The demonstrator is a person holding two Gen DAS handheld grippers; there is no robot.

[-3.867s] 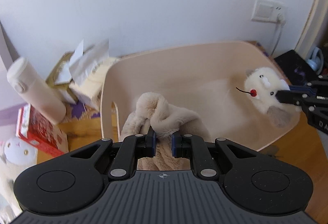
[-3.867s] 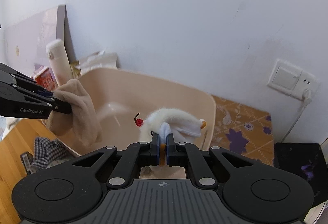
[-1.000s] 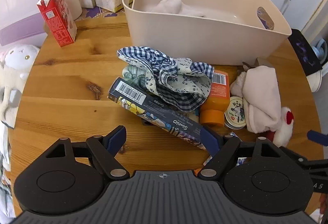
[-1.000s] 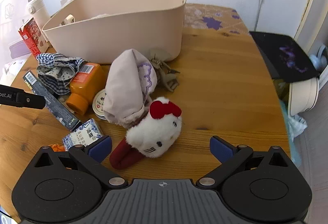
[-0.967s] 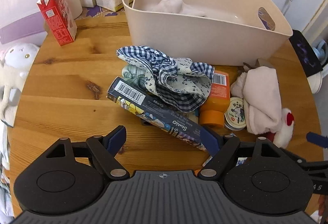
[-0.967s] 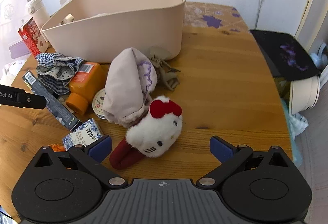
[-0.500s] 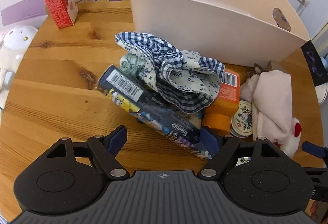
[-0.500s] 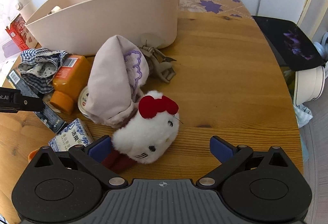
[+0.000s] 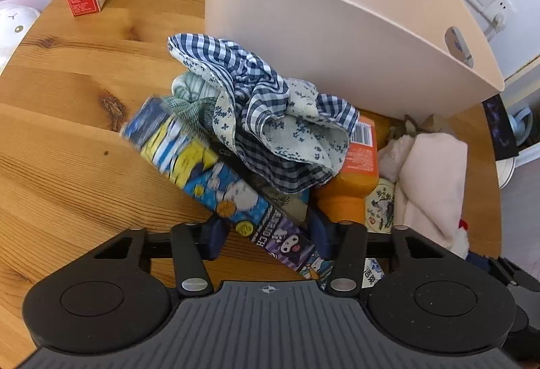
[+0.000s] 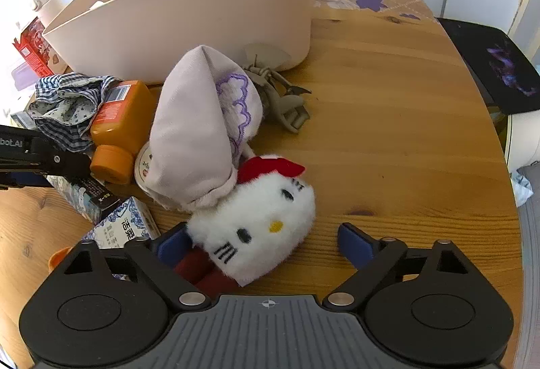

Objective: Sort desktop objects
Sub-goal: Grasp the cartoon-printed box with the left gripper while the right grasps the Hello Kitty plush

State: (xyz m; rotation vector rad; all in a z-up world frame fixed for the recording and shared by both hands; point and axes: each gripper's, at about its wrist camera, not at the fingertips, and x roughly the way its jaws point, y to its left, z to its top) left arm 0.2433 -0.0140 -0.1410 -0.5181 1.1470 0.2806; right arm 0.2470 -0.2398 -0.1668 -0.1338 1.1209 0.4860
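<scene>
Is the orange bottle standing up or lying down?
Lying down. The orange bottle rests on its side on the table, cap toward the camera, barcode label facing up, with the checkered cloth draped against it.

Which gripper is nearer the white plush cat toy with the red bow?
Right. The right gripper straddles the white plush cat toy, its jaws just closing in. The left gripper sits beside it, closing around a long cartoon-printed box.

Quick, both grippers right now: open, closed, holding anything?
Left gripper: jaws have just been closing, pads on the long cartoon box.
Right gripper: open, jaws have just been closing around the white cat plush, right pad clear.
</scene>
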